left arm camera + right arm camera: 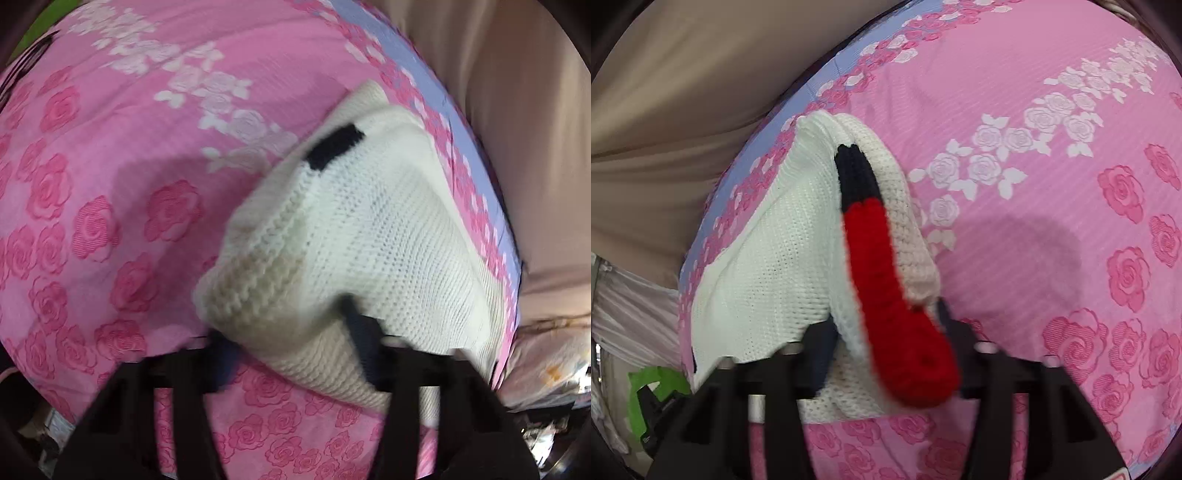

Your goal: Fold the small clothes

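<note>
In the left wrist view we saw a cream knitted garment [354, 236], ribbed along its folded edge and bearing a black rectangular patch [334, 147], bunched at the centre right of the frame on a pink rose-patterned bedsheet [92, 229]. Our left gripper [291, 354] was clenched on its lower edge, a black finger [360, 332] pressing into the knit.

In the right wrist view the same garment [775, 258] rose centre left, with a thick red [897, 314] and black [858, 177] crocheted band along its fold. Our right gripper [886, 343] was clamped on that edge. Beige cloth [683, 92] filled the upper left.
</note>
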{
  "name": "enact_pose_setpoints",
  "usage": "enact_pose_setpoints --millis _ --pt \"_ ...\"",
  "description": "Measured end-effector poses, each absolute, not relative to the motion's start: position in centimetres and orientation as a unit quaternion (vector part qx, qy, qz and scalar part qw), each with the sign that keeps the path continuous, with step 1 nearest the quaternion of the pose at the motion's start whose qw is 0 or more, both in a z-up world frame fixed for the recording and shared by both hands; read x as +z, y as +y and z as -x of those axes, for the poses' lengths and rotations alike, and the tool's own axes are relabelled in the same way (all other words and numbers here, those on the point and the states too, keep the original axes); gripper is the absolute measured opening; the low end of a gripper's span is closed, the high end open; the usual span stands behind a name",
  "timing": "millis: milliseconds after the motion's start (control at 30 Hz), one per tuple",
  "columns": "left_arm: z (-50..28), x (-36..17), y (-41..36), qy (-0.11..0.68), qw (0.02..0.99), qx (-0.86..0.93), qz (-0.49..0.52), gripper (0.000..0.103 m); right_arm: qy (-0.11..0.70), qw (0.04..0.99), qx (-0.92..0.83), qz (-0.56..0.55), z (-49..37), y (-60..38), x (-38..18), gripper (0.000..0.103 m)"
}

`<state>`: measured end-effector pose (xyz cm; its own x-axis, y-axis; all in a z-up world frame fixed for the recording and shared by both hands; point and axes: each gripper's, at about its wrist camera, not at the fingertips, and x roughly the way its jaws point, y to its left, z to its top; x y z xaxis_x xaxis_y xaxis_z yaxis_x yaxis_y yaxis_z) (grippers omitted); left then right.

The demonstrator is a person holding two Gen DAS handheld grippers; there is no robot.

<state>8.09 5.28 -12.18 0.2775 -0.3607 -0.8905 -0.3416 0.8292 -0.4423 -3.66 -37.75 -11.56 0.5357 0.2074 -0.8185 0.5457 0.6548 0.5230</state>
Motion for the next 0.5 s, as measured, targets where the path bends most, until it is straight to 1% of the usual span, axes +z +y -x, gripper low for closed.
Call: enact_pose_setpoints --millis 33,67,167,233,300,367,400,467,500 --pt "-8.1 -12.1 5.1 0.606 0.74 -0.013 0.293 0.012 0.468 0.779 -0.108 -0.404 3.6 -37.8 -11.1 0.028" --pt "-7.8 -11.4 5.0 0.604 0.742 -0.017 0.291 0.01 0.458 0.786 -0.104 -0.402 3.9 -37.8 -10.1 0.024" --pt "-6.3 -8.5 5.5 0.594 0.754 -0.04 0.276 0.01 0.445 0.81 -0.091 -0.371 6.1 -37.5 -6.5 0.022" --pt "-4.7 -7.7 6.0 0.604 0.746 -0.053 0.274 0.01 0.45 0.82 -0.092 -0.342 8.0 -37.6 -5.0 0.021" --pt "-3.1 -8.0 6.3 0.623 0.732 -0.058 0.27 0.01 0.467 0.822 -0.104 -0.308 10.4 -37.7 -4.5 0.021" --pt "-1.3 -9.7 6.7 0.647 0.715 -0.055 0.259 0.01 0.493 0.808 -0.116 -0.3 12.8 -37.9 -6.0 0.022" --pt "-0.7 -10.8 6.5 0.658 0.711 -0.048 0.245 0.01 0.511 0.796 -0.12 -0.3 13.9 -38.0 -7.6 0.025" --pt "0.3 -12.2 6.3 0.667 0.713 -0.031 0.214 0.014 0.549 0.776 -0.126 -0.284 15.0 -37.7 -10.1 0.026" --pt "0.6 -11.9 6.2 0.662 0.719 -0.028 0.208 0.014 0.555 0.772 -0.135 -0.279 15.6 -37.6 -10.5 0.031"
